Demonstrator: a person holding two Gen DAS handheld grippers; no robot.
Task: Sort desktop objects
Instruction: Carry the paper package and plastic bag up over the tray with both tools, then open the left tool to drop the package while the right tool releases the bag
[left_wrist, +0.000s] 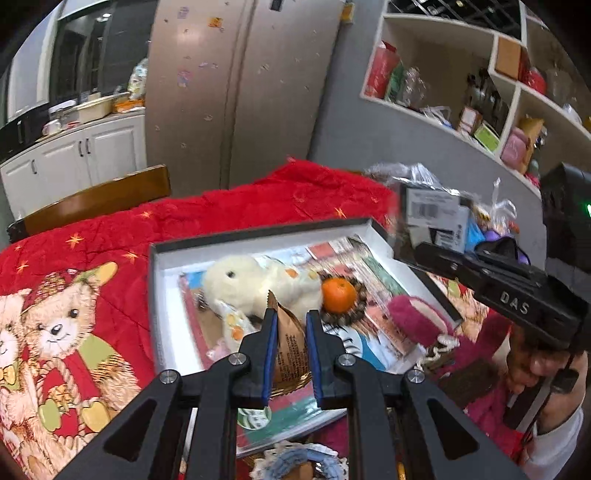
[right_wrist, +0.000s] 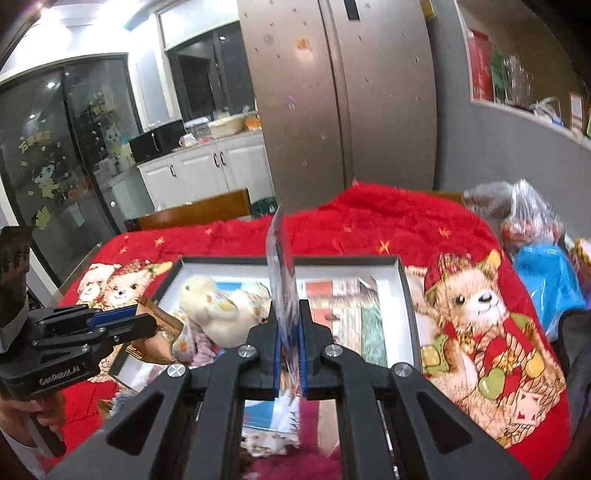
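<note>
My left gripper (left_wrist: 291, 315) is shut on a brown paper packet (left_wrist: 290, 343) and holds it over the near part of an open white-lined box (left_wrist: 258, 230). In the box lie a pale yellow plush duck (left_wrist: 251, 280), a mandarin (left_wrist: 339, 295) and printed sheets. My right gripper (right_wrist: 289, 308) is shut on a thin clear plastic packet (right_wrist: 280, 258), seen edge-on and upright above the box (right_wrist: 351, 260). The right wrist view has the left gripper (right_wrist: 142, 317) at the left with the brown packet (right_wrist: 159, 328). The left wrist view has the right gripper (left_wrist: 421, 254) at the right.
A red bear-print blanket (left_wrist: 110, 236) covers the table. Plastic bags (right_wrist: 528, 221) and a blue bag (right_wrist: 550, 280) crowd the right side. A pink plush thing (left_wrist: 417, 317) lies at the box's right edge. A wooden chair back (left_wrist: 99, 199) stands behind the table, a fridge beyond.
</note>
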